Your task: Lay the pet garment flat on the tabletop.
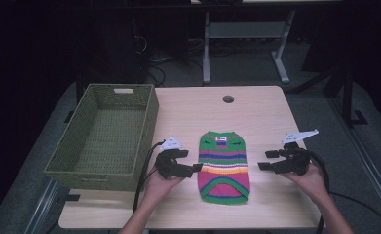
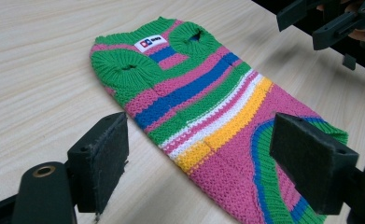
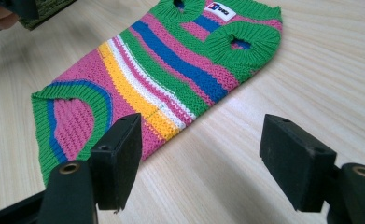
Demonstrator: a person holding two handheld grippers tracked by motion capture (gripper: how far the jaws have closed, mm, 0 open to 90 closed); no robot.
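Both forearms enter the high view at 6 o'clock, each hand carrying a claw aimed inward at the striped knit sweater (image 1: 224,166). This garment lies flat at the middle of the desk (image 1: 256,107), neck end with its white label (image 1: 221,139) toward 12 o'clock and hem toward 6 o'clock. Left claw (image 1: 194,167) sits at 9 o'clock of the sweater, just beside its edge; its jaws stand apart with nothing between the pads. Right claw (image 1: 265,160) sits at 3 o'clock, a little apart from the fabric, jaws likewise spread and empty. In the left gripper view the sweater (image 2: 208,116) runs diagonally between the two pads (image 2: 103,158), with the lower pink and green hem band nearest the right-hand pad. In the right gripper view the sweater (image 3: 152,79) lies ahead and to the left, its near edge just past the left pad (image 3: 119,156). The work in hand appears to be a two-sided pickup or fold, with the woven green basket (image 1: 66,161) at 9 o'clock of the left claw as the likely destination. Procedure, as judged: keep both claws wide, lower each until one pad can slide under the knit edge, and close on matching points at the same stripe on either side. Grip the full thickness of both layers; a single-layer pinch would let the garment sag open. Lift evenly to avoid dragging.
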